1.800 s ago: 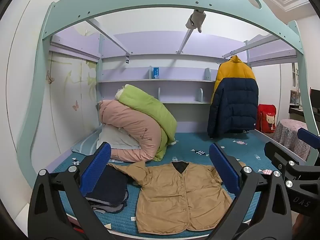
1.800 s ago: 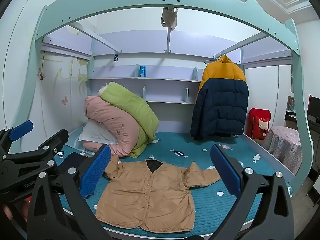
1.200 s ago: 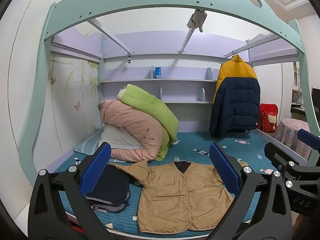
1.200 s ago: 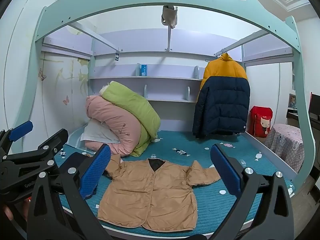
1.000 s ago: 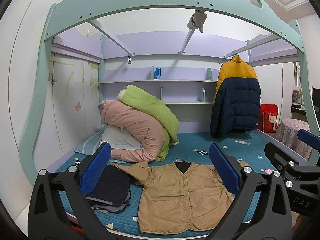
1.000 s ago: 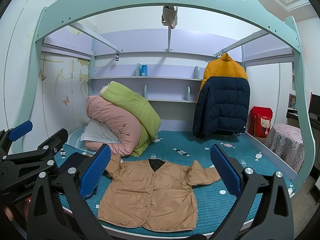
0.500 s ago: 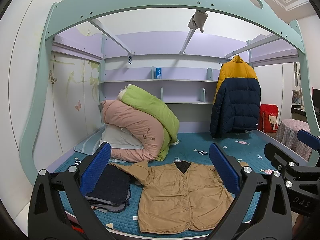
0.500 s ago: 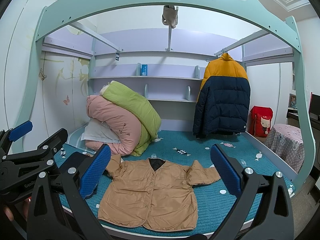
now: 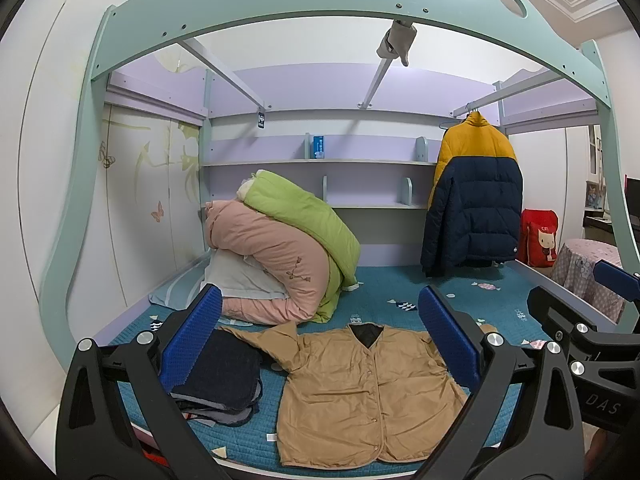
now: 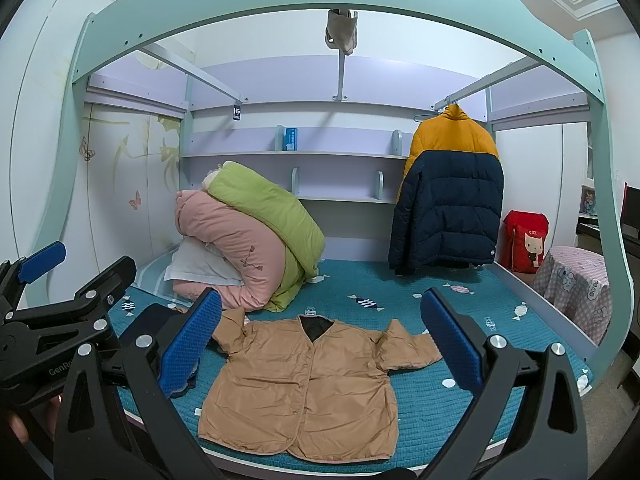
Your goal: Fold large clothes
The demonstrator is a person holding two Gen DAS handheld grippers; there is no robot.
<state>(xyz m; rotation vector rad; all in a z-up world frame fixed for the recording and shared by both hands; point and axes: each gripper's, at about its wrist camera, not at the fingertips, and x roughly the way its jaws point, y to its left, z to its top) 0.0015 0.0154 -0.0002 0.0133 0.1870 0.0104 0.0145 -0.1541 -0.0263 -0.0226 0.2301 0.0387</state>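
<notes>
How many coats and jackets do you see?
2. A tan jacket lies spread flat on the bed, near the front edge. A yellow and navy puffer coat hangs from the rail at the back right. The dark folded pile may hide more.

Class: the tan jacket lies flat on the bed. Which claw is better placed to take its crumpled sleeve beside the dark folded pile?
Left, probably. The left claw, open, views the tan padded jacket sleeve nearer than the open right claw.
</notes>
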